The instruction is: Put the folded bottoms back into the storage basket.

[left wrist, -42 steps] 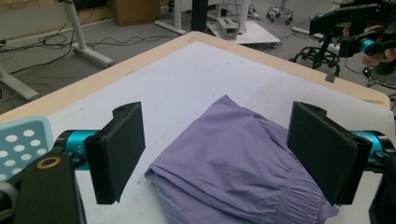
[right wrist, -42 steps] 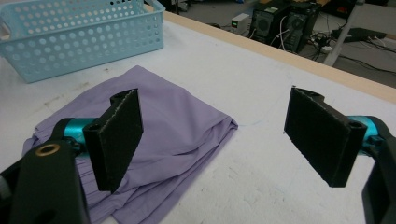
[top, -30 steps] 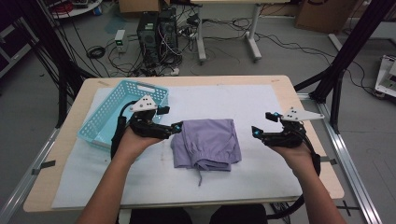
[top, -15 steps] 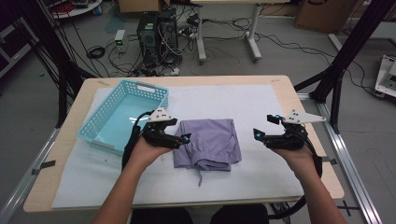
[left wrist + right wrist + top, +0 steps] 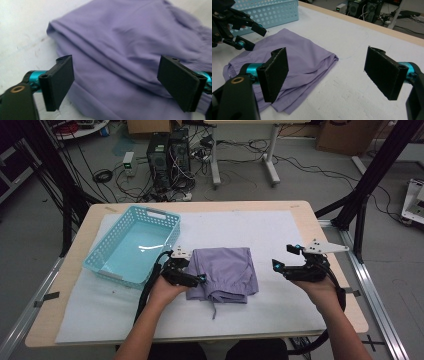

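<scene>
Turquoise plastic basket (image 5: pixel 131 246) is sitting empty on the white-covered tabletop (image 5: pixel 280 227), just left of the folded purple garment (image 5: pixel 224 274). At that garment's left edge the left hand-held gripper (image 5: pixel 196 279) is hovering, its jaws having just been opening, nothing clamped between them. Right of the garment, well apart, the right hand-held gripper (image 5: pixel 284 258) is standing wide open.

A lilac garment (image 5: pixel 223 274), folded into a rough rectangle, lies flat on the white-covered bench (image 5: pixel 280 227), its drawstring trailing toward the near edge, just beside the basket (image 5: pixel 131 244).
</scene>
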Tool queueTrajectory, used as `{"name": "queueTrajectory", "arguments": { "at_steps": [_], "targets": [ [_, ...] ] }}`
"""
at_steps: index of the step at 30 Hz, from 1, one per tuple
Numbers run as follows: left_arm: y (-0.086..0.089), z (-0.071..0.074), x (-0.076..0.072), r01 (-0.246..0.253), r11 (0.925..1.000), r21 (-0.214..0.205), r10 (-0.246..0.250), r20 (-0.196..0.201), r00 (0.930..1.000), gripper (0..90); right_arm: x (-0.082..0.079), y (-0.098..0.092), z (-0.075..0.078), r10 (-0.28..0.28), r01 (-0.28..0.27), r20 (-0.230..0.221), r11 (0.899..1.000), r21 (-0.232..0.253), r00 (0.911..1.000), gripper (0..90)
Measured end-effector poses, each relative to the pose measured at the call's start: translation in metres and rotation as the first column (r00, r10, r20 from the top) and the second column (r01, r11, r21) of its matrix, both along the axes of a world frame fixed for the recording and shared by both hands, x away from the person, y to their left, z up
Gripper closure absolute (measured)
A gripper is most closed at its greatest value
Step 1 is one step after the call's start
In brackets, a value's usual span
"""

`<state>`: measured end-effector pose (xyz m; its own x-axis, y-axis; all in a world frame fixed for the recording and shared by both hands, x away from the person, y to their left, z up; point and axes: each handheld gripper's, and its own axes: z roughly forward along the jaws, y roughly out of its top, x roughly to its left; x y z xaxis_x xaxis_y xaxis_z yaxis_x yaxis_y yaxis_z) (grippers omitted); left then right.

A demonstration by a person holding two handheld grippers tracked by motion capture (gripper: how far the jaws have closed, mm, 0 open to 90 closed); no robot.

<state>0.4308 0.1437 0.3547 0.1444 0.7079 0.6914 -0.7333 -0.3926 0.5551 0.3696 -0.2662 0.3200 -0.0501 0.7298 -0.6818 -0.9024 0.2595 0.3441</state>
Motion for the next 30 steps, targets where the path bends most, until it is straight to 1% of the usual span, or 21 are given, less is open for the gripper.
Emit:
{"name": "queueTrajectory", "arguments": {
  "at_steps": [3, 4, 6, 9, 11, 12, 15, 18, 19, 20, 21, 23, 24, 26, 28, 29, 30],
  "targets": [
    [-0.002, 0.004, 0.008, 0.003, 0.9999, -0.012, -0.004, -0.038, 0.9993, 11.7, 0.001, 0.002, 0.001, -0.001, 0.001, -0.004, 1.000, -0.005, 1.0000, 19.9],
    [-0.003, 0.005, 0.010, -0.004, 0.9999, -0.011, 0.004, -0.034, 0.9994, 11.7, 0.001, 0.002, 0.001, -0.006, 0.006, -0.005, 1.000, -0.004, 1.0000, 19.9],
    [-0.003, 0.005, 0.011, 0.006, 0.9999, -0.014, -0.006, -0.024, 0.9997, 11.6, 0.000, 0.003, 0.001, -0.007, 0.007, -0.003, 1.000, -0.006, 1.0000, 19.9],
    [-0.002, 0.006, 0.010, 0.025, 0.9993, -0.027, -0.026, -0.038, 0.9990, 11.7, -0.001, 0.003, 0.000, -0.010, 0.010, -0.002, 1.000, -0.007, 0.9999, 19.9],
    [0.000, 0.006, 0.009, 0.010, 0.9993, -0.037, -0.012, -0.037, 0.9993, 11.7, -0.001, 0.001, 0.000, -0.014, 0.014, 0.002, 1.000, -0.007, 0.9999, 19.9],
    [0.000, 0.006, 0.009, 0.010, 0.9989, -0.045, -0.011, -0.037, 0.9993, 11.7, -0.001, 0.000, 0.000, -0.013, 0.013, -0.003, 1.000, -0.005, 0.9999, 19.9],
    [0.000, 0.006, 0.010, 0.019, 0.9985, -0.051, -0.021, -0.038, 0.9991, 11.6, -0.001, -0.001, 0.001, -0.008, 0.008, -0.006, 1.000, 0.003, 1.0000, 19.9],
    [-0.006, 0.002, 0.013, 0.038, 0.9985, -0.041, -0.039, -0.028, 0.9988, 9.4, 0.000, 0.000, 0.001, -0.014, 0.014, -0.003, 1.000, -0.002, 0.9999, 19.9],
    [-0.008, 0.002, 0.013, 0.058, 0.9981, -0.022, -0.058, -0.036, 0.9976, 9.4, 0.001, 0.000, 0.001, -0.013, 0.013, -0.007, 1.000, -0.003, 0.9999, 19.9],
    [-0.010, 0.002, 0.015, 0.102, 0.9947, -0.005, -0.102, -0.060, 0.9929, 10.3, 0.001, 0.001, 0.001, -0.011, 0.011, -0.002, 1.000, -0.001, 0.9999, 19.9],
    [-0.013, 0.002, 0.015, 0.115, 0.9933, -0.003, -0.115, -0.063, 0.9913, 10.2, 0.001, 0.001, 0.002, -0.012, 0.012, 0.001, 1.000, -0.003, 0.9999, 19.9],
    [-0.017, 0.001, 0.016, 0.105, 0.9945, 0.005, -0.104, -0.051, 0.9933, 10.3, 0.000, 0.003, 0.001, -0.004, 0.004, -0.005, 1.000, -0.004, 1.0000, 19.9],
    [-0.016, 0.002, 0.016, 0.109, 0.9941, 0.004, -0.108, -0.052, 0.9928, 10.2, 0.000, 0.004, 0.002, -0.007, 0.007, 0.001, 1.000, -0.006, 1.0000, 19.9],
    [-0.017, 0.002, 0.016, 0.130, 0.9915, -0.006, -0.130, -0.060, 0.9897, 10.3, 0.000, 0.006, 0.001, -0.010, 0.010, -0.007, 1.000, -0.011, 0.9999, 19.9],
    [-0.017, 0.001, 0.014, 0.113, 0.9936, 0.001, -0.113, -0.062, 0.9917, 10.3, -0.001, 0.006, 0.002, -0.015, 0.015, -0.001, 1.000, -0.013, 0.9999, 19.9],
    [-0.017, 0.000, 0.012, 0.099, 0.9951, 0.004, -0.098, -0.056, 0.9936, 10.3, -0.001, 0.005, 0.002, -0.014, 0.014, 0.002, 1.000, -0.013, 0.9999, 19.9],
    [-0.016, -0.002, 0.010, 0.071, 0.9975, 0.001, -0.071, -0.044, 0.9965, 10.3, -0.002, 0.005, 0.002, -0.011, 0.011, 0.004, 1.000, -0.011, 0.9999, 19.9]
  ]
}}
